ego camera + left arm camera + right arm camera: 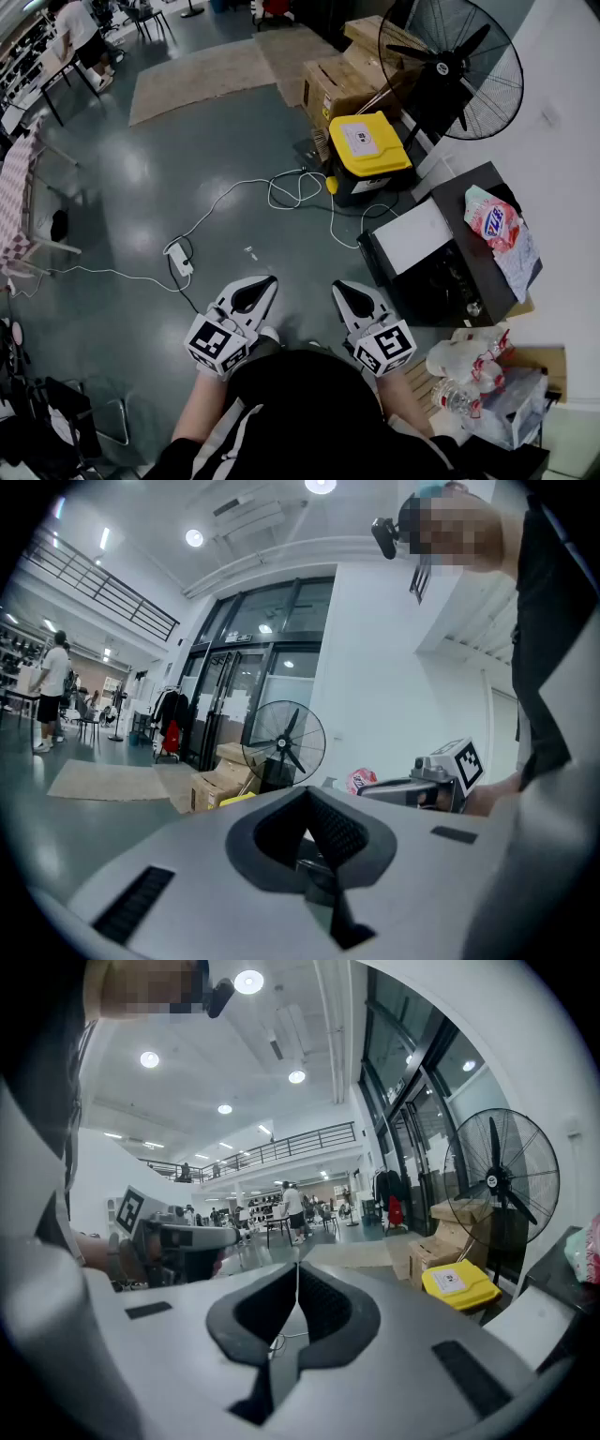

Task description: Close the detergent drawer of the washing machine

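White plastic jaws on both tools are pressed together with nothing between them. The left gripper [271, 280] and the right gripper [338, 285] hang side by side over the floor, well short of the fan [450, 66]. No washing machine or detergent drawer can be picked out in any view. A black cabinet [466, 187] just beside the fan's base is the only candidate, and that is unsure. The person would do best to find the drawer front first, then push it squarely with closed jaw tips.
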{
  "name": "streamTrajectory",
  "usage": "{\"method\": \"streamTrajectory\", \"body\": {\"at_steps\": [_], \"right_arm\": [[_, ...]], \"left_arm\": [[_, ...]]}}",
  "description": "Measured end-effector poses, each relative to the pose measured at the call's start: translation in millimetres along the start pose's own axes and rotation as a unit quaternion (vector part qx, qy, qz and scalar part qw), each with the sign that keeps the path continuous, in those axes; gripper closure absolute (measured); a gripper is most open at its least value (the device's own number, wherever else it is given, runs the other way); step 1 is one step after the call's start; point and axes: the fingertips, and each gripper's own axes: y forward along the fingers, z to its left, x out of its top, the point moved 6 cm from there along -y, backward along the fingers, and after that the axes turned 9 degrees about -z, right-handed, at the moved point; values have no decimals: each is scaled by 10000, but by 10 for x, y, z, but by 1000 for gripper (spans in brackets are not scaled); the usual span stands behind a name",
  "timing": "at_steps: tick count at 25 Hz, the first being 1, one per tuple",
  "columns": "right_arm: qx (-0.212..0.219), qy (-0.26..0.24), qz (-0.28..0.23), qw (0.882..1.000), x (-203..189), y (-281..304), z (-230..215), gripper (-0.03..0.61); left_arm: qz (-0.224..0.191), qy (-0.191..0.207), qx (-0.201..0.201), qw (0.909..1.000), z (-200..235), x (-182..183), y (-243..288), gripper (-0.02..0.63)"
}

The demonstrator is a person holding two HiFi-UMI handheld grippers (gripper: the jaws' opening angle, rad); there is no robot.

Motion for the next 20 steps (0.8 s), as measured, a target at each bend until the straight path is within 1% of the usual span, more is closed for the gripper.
{"method": "streamTrajectory", "body": {"at_steps": [8, 10, 14, 20], "right_arm": [[21, -66, 59, 10000, -27, 450, 190, 557], [-54, 26, -12, 10000, -26, 572, 208, 557], [-210, 385, -146, 9989, -42, 803, 205, 557], [-353, 375, -25, 9987, -119, 1053, 145, 557]], "left_arm": [[-8, -133, 2, 9999, 456, -44, -198, 604], [-25, -179, -20, 9998, 595, -55, -238, 604], [-24, -229, -74, 9997, 879, -58, -336, 604], [78, -298, -24, 9995, 1180, -99, -383, 604]]}}
